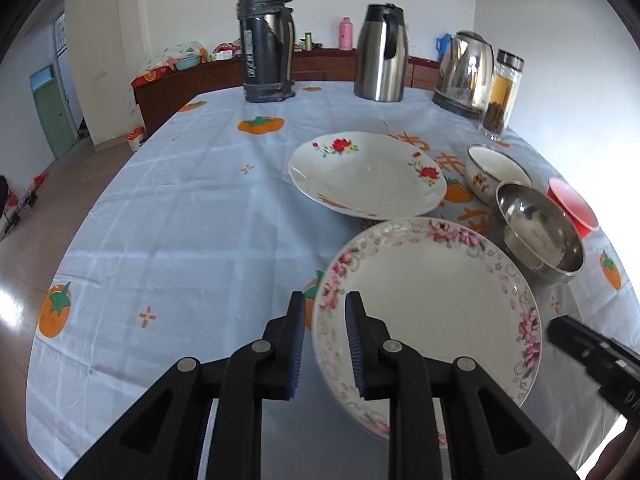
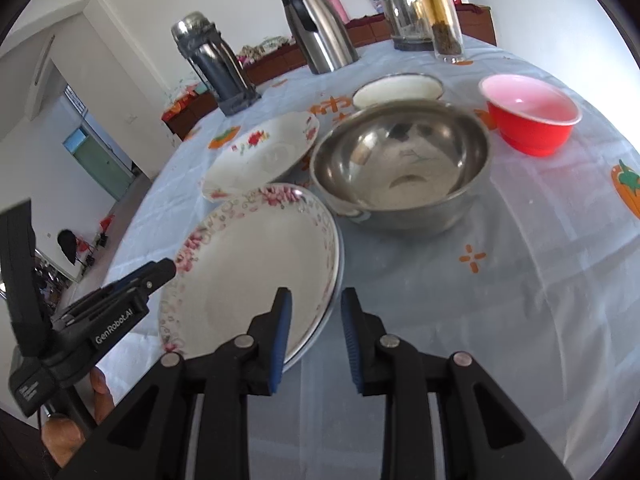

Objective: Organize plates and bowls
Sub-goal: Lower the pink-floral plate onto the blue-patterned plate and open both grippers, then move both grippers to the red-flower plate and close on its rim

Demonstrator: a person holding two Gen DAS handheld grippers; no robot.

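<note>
Both grippers, left gripper and right gripper, pinch opposite rims of the pink-flowered plate, probably to lift it level onto the far red-flowered plate.

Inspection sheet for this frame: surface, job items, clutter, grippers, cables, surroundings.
Surface: table under a pale cloth with an orange fruit print.
Job's things: pink plate nearest, tilted; red-flower plate behind it; steel bowl, white bowl and red bowl, all empty.
Clutter: flask, jug, kettle, jar along the far edge.
Grippers: left gripper appears clamped on the pink plate's rim; right gripper is at the opposite rim, grip unclear.
Cables: nothing seen.
Surroundings: sideboard, green door.
</note>
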